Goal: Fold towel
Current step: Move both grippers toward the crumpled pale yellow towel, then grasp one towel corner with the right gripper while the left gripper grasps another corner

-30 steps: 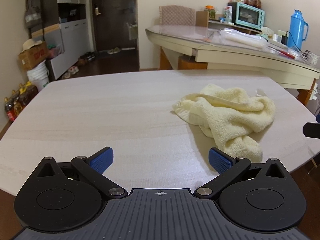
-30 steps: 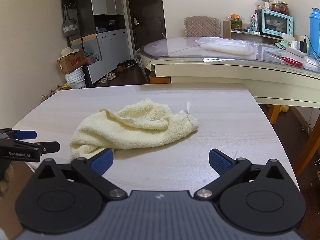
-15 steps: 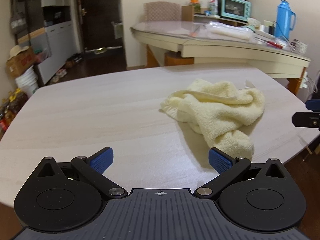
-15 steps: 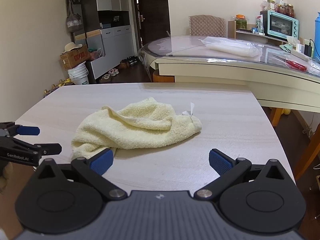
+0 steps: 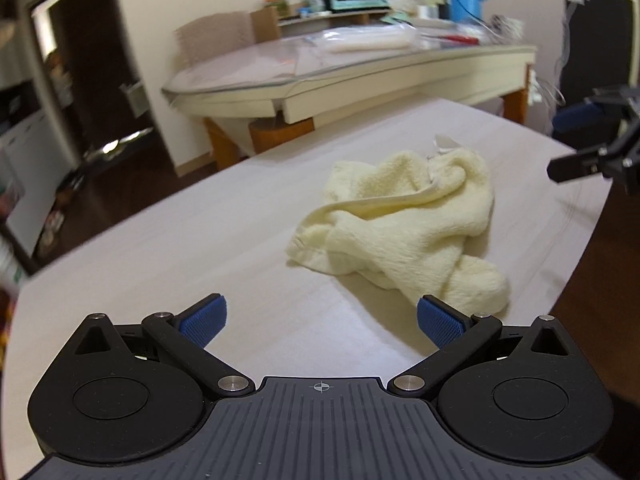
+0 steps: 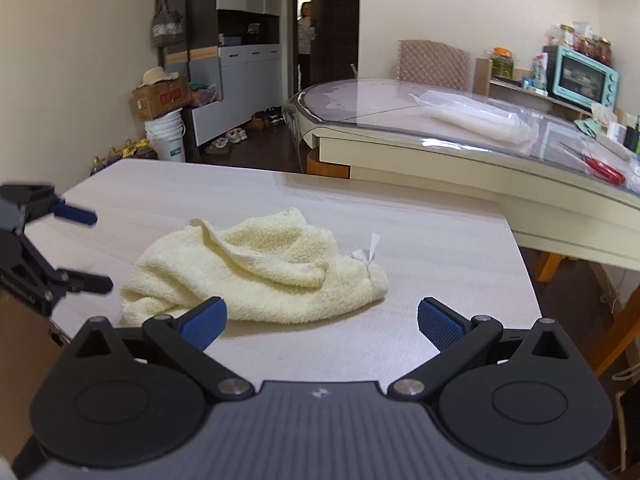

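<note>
Pale yellow towel [image 5: 400, 228] crumpled in heap, white tag up; both grippers' jaws spread, empty.

Soft, even indoor light fills both views. The left wrist view is smeared with motion blur, strongest across the background and the glass-topped table [image 5: 360, 64]; the right wrist view is sharper. The towel [image 6: 256, 276] throws only a faint shadow on the wooden table [image 6: 440, 248]. Glare sheens the glass top. Fisheye bending curves edges, and corners darken.
</note>
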The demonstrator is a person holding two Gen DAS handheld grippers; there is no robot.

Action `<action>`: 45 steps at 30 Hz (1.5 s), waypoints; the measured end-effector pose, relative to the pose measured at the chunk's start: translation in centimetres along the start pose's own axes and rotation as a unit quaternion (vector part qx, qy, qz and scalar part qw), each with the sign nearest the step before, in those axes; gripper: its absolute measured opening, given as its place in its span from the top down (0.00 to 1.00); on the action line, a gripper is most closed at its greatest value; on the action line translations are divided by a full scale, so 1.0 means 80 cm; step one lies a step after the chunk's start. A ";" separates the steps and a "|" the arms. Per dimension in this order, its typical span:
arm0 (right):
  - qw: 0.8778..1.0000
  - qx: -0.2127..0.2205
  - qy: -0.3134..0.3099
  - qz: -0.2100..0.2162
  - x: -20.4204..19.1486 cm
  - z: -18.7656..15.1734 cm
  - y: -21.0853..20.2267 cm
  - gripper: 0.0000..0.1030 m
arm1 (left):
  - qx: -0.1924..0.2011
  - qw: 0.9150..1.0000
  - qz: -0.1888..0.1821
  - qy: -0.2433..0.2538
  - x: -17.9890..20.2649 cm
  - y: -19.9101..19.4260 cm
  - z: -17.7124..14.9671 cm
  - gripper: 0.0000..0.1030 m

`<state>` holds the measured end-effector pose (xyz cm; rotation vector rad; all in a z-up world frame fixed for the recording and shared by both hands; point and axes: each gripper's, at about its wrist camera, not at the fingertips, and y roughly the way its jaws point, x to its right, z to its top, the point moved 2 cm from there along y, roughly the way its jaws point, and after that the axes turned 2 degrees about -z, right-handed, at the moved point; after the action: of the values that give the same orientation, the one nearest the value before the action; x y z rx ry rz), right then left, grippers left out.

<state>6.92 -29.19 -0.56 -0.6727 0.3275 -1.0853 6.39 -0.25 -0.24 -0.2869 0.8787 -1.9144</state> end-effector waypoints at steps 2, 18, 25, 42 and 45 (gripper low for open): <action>1.000 -0.011 -0.018 0.010 0.005 0.007 0.009 0.02 | -0.001 1.000 -0.016 0.025 -0.010 0.002 0.005 0.00; 0.978 -0.108 -0.152 0.089 0.027 0.060 0.091 0.31 | 0.006 0.973 -0.135 0.185 -0.054 0.043 0.037 0.00; 0.969 -0.152 -0.163 0.104 0.034 0.077 0.131 0.41 | 0.011 0.956 -0.194 0.221 -0.078 0.070 0.051 0.00; 0.955 -0.206 -0.148 0.155 0.057 0.088 0.154 0.90 | 0.003 0.943 -0.228 0.244 -0.096 0.103 0.070 0.00; 0.958 -0.171 -0.182 0.142 0.048 0.078 0.116 0.91 | -0.005 0.936 -0.237 0.261 -0.094 0.105 0.079 0.00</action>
<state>18.65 -27.70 -1.56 -1.0814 0.2845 -0.6168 19.25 1.02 -0.25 0.0201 1.2490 -2.4978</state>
